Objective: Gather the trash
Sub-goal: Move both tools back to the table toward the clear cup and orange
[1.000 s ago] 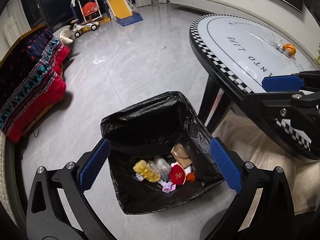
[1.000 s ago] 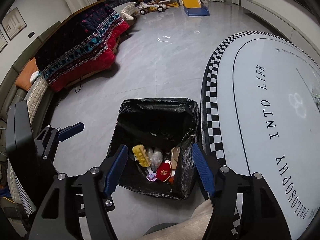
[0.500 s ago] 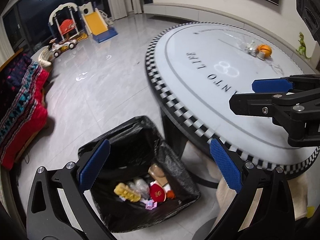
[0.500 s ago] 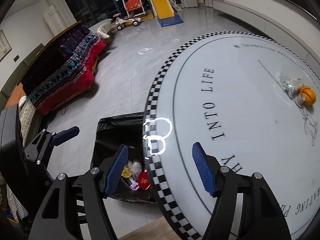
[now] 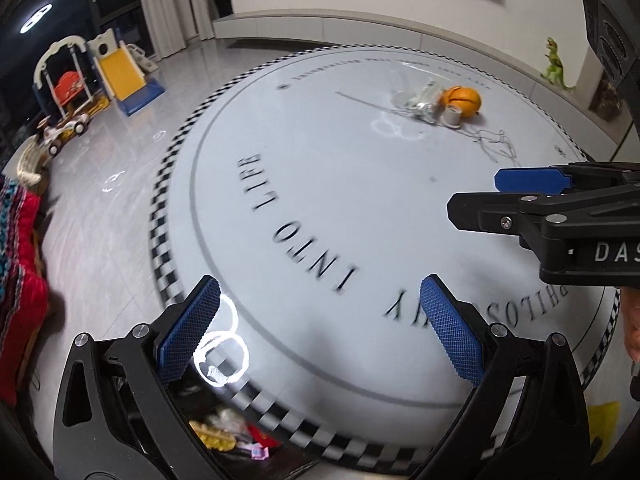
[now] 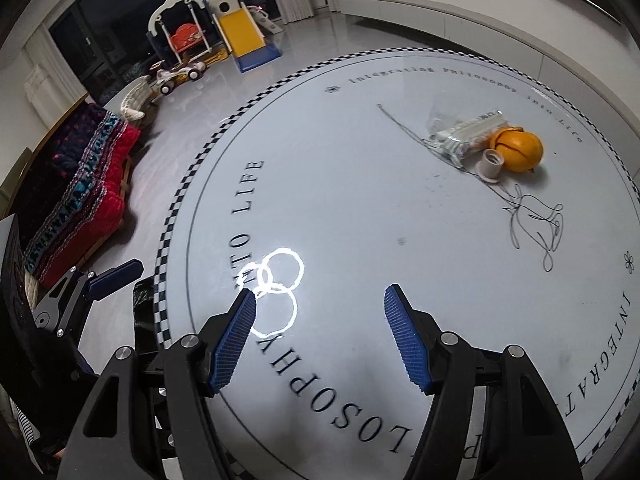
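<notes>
On the far side of the round white table [image 6: 360, 208] lies a small heap of trash: an orange peel [image 6: 518, 149], a crumpled clear wrapper [image 6: 466, 136], a small white cap [image 6: 491, 163] and a tangle of thin wire [image 6: 536, 220]. The left wrist view shows the same orange peel [image 5: 462, 101] and wrapper [image 5: 418, 98]. My right gripper [image 6: 320, 338] hangs open and empty over the table's near part. Over the table's near edge my left gripper [image 5: 320, 330] is open too, holding nothing. The black-lined trash bin [image 5: 236, 440] with litter peeks out below the table edge.
A red patterned sofa [image 6: 80, 184] stands at the left across bare grey floor [image 6: 176, 128]. A toy slide and swing [image 6: 224, 32] sit at the back by dark windows. A low white cabinet [image 5: 360, 28] runs along the far wall, with a green dinosaur toy [image 5: 556, 65] on it.
Both grippers have swung from above the trash bin to over the table. The bin has slid to the bottom edge of both views; the trash on the table has come closer.
</notes>
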Tool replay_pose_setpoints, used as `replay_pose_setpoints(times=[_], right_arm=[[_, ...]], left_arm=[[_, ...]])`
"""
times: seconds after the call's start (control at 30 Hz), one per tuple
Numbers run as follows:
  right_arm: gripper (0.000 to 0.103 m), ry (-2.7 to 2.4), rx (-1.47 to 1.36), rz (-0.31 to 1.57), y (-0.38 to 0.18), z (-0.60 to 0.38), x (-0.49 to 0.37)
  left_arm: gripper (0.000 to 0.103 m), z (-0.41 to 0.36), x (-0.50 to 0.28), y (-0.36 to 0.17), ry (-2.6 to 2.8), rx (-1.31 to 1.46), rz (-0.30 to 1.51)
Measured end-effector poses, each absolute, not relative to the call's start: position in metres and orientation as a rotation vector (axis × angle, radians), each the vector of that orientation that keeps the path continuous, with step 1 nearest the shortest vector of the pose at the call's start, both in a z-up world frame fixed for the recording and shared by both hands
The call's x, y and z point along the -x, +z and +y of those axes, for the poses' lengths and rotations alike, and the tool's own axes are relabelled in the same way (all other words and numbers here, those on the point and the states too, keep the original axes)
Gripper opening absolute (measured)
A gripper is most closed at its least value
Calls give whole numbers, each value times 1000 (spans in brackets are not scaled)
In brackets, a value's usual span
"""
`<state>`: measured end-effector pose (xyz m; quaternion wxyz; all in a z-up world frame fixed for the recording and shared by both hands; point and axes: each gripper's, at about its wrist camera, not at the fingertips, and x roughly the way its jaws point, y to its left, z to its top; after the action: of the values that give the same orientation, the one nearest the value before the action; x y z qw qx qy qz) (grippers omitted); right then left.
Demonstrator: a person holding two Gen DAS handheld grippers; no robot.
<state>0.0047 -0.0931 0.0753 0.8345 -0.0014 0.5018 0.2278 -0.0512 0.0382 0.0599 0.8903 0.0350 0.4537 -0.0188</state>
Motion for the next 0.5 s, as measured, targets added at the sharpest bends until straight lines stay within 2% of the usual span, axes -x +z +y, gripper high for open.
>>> replay_pose_setpoints(times=[0.5], right_arm=[[68,334,-116,1076,64,-172,-84]], left_arm=[[97,-16,-55,58,-157,-44,958]])
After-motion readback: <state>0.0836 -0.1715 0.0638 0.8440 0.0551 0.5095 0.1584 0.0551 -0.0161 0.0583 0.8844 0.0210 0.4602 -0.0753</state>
